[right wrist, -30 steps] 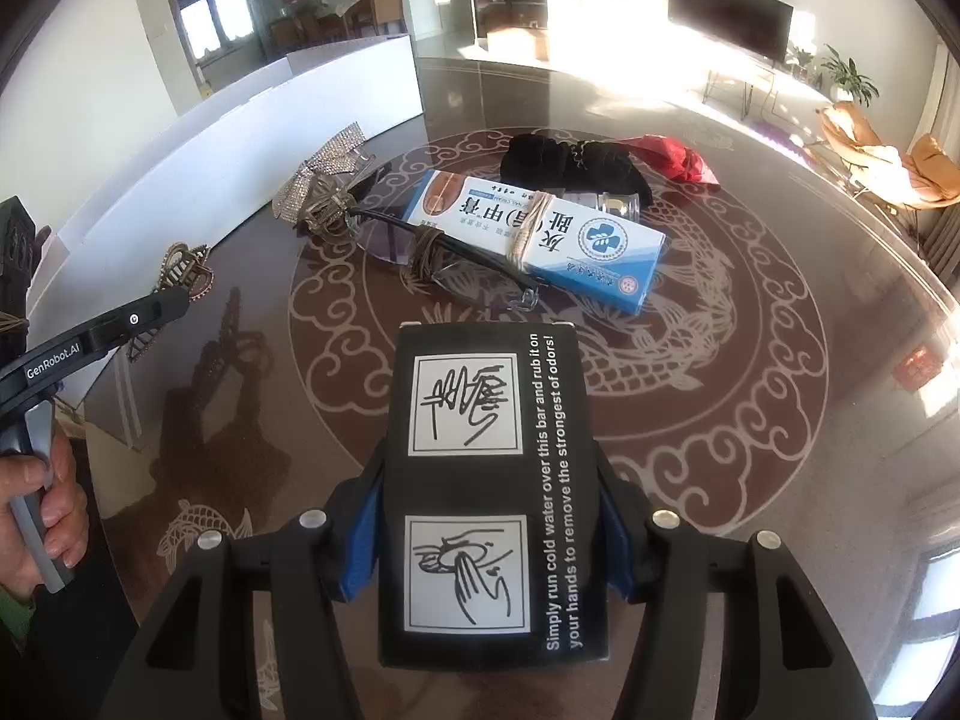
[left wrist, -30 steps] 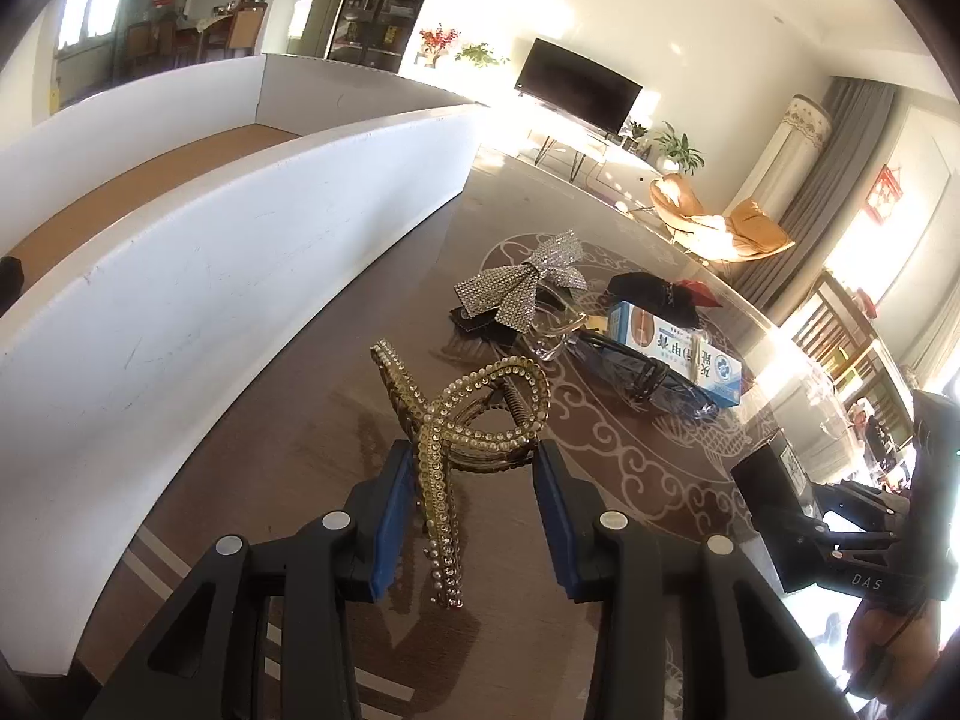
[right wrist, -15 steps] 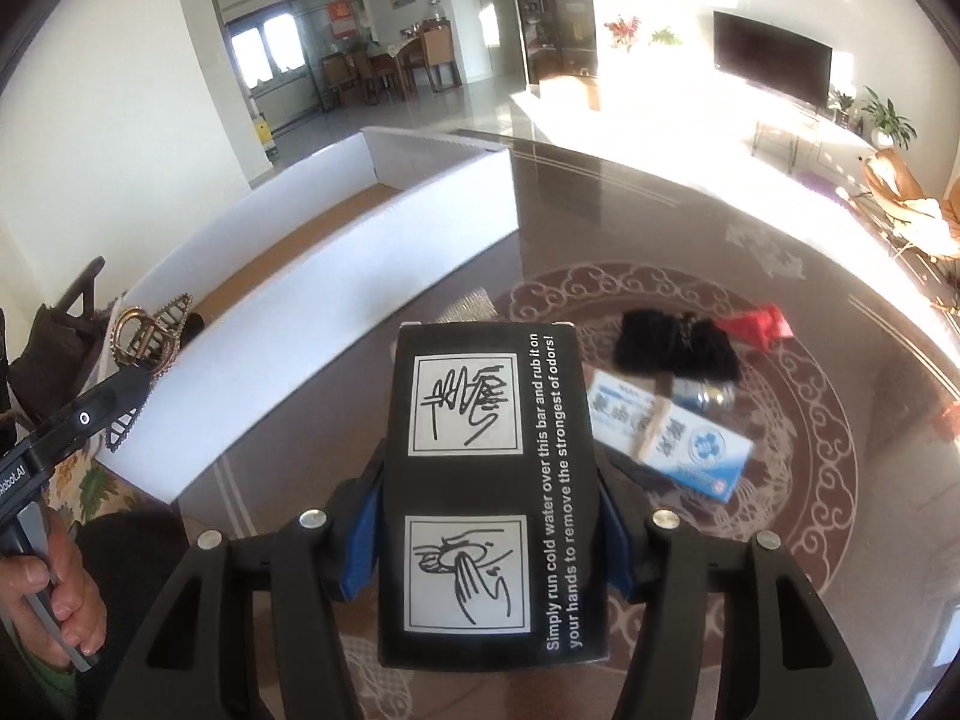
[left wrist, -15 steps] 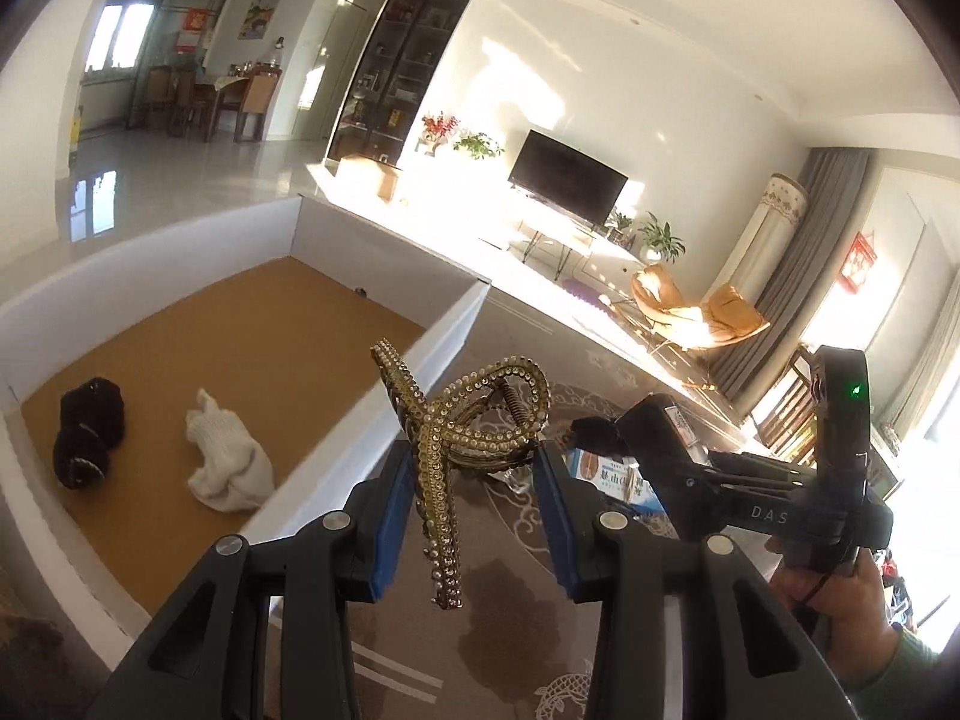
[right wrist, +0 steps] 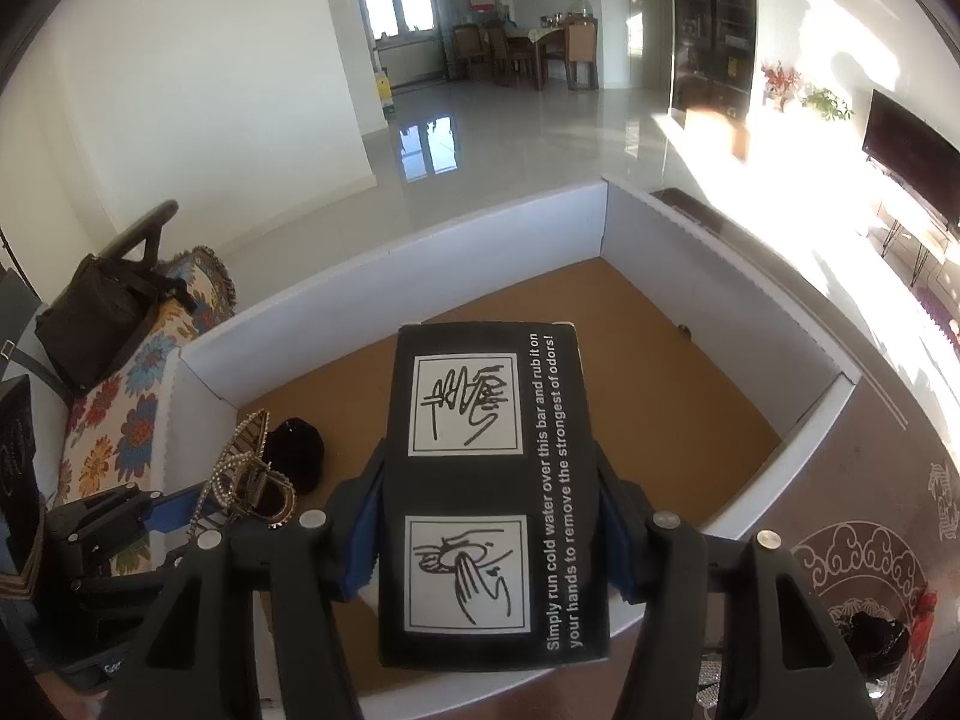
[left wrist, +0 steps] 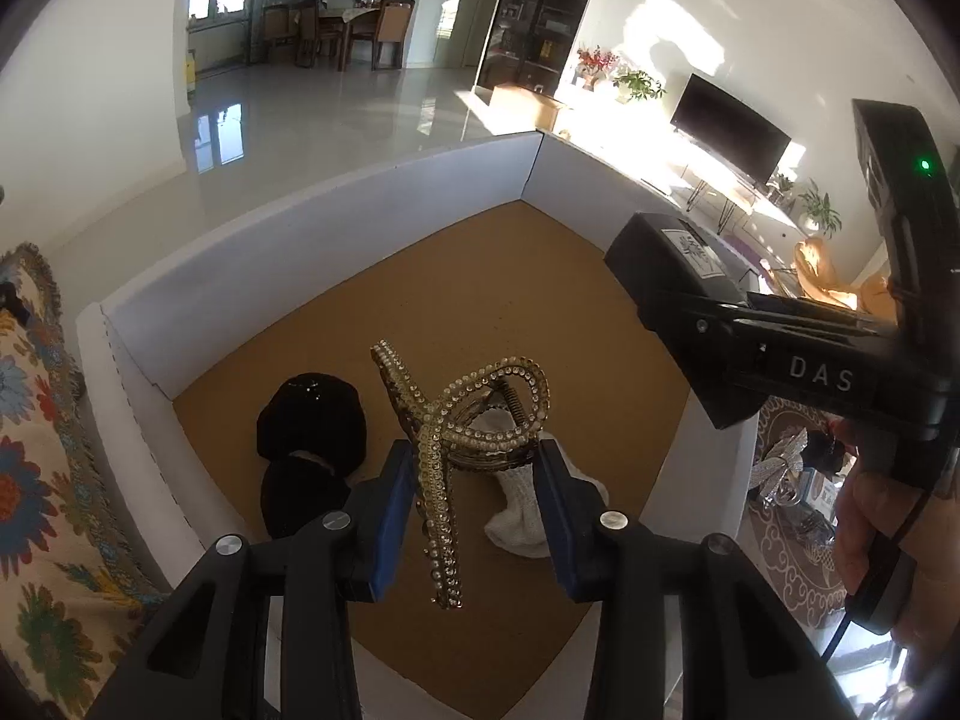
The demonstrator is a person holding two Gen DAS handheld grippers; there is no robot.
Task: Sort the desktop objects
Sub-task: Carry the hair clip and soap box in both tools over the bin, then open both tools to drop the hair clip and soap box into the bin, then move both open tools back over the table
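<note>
A gold rhinestone hair claw (left wrist: pixel 462 420) is clamped in the left gripper (left wrist: pixel 474 498) above the white-walled box (left wrist: pixel 336 222) — over a black item (left wrist: pixel 312 420) near its corner. The black printed carton (right wrist: pixel 489 480) is clenched by the right gripper (right wrist: pixel 486 534) — held above the same box.

Both grippers are showing matte black angular arms, each carrying silver round screws along the lower frame and blue pads inside the fingers. The left gripper (left wrist: pixel 474 480) is filling the bottom of its view; the right gripper (right wrist: pixel 489 534) likewise. At right in the left view, white "DAS" lettering and a green light are showing on the right unit's body.
</note>
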